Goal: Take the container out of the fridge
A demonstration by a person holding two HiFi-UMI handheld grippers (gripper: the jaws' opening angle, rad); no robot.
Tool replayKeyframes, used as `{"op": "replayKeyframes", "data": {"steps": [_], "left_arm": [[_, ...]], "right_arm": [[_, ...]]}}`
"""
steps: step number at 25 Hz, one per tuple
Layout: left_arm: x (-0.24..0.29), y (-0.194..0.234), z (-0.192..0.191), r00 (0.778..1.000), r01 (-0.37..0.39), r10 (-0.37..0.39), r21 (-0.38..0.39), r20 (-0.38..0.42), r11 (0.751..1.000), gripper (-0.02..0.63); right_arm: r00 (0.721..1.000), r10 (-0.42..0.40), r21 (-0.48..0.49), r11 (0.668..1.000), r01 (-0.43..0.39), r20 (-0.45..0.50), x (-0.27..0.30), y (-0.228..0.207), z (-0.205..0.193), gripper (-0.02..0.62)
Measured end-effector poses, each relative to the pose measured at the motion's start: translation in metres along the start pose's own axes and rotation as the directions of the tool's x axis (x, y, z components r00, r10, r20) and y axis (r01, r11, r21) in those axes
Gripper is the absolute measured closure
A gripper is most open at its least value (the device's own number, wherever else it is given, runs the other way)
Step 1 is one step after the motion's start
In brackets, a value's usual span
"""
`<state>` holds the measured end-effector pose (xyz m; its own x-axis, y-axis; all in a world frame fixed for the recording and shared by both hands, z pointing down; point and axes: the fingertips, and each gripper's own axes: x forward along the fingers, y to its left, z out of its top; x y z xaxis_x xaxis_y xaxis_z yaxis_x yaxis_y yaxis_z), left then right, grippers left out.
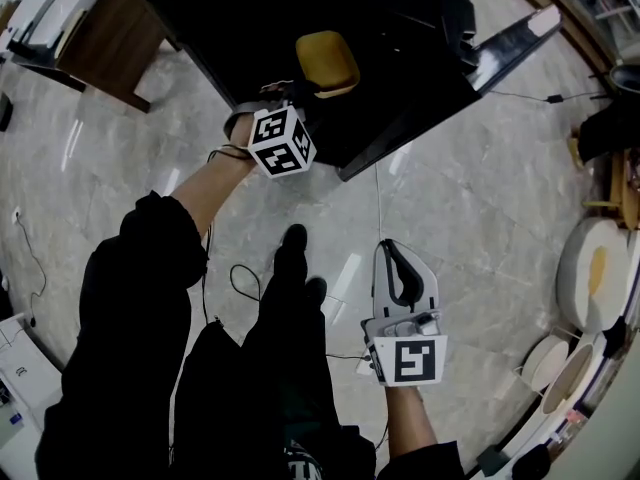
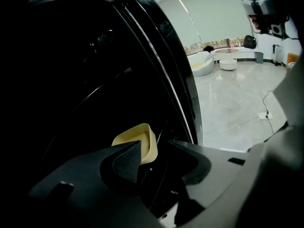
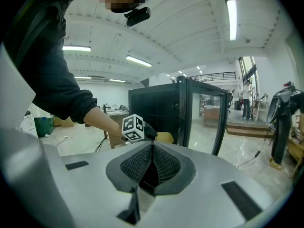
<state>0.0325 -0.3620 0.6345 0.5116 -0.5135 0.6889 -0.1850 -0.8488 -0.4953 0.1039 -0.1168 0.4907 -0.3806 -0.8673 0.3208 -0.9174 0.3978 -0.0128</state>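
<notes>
Left jaws: the left gripper (image 2: 159, 145) has its jaws spread wide, and nothing is pressed between them.
Right jaws: the right gripper (image 3: 152, 150) has its jaws closed together with nothing in them.
Container: a pale yellow container (image 2: 138, 140), open-topped with rounded corners, sits just past the tip of one left jaw and is partly hidden behind it. No contact with the jaw is visible.
Container's place: it is inside the black fridge (image 3: 153, 107), near the open front. The interior is too dark to show what it rests on.
Fridge door: the glass door (image 3: 209, 120) stands swung open, at the right in the right gripper view.
Left arm: a bare forearm from a dark sleeve (image 1: 150, 258) reaches to the fridge.
Right gripper's place: it is held low in front of the person, well apart from the fridge.
Floor: pale glossy tiles (image 1: 460, 198) with a thin cable (image 1: 378, 203) across them.
Nearby: a wooden table (image 1: 105, 33) stands beside the fridge.
</notes>
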Motion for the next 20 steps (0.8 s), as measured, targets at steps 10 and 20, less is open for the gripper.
{"op": "replayKeyframes", "data": {"steps": [10,20], "left_arm": [[0.026,0.001,-0.01,0.996,0.048,-0.042,0.065,-0.083,0.997,0.445],[0.047,0.001,-0.02,0.987,0.073,-0.053,0.131,-0.152,0.989,0.462]], "right_arm": [[0.999,-0.046,0.025,0.999,0.045,0.012,-0.001,-0.016,0.003,0.558],[0.998,-0.066,0.018,0.998,0.066,0.014,-0.002,-0.028,-0.002,0.558]]}}
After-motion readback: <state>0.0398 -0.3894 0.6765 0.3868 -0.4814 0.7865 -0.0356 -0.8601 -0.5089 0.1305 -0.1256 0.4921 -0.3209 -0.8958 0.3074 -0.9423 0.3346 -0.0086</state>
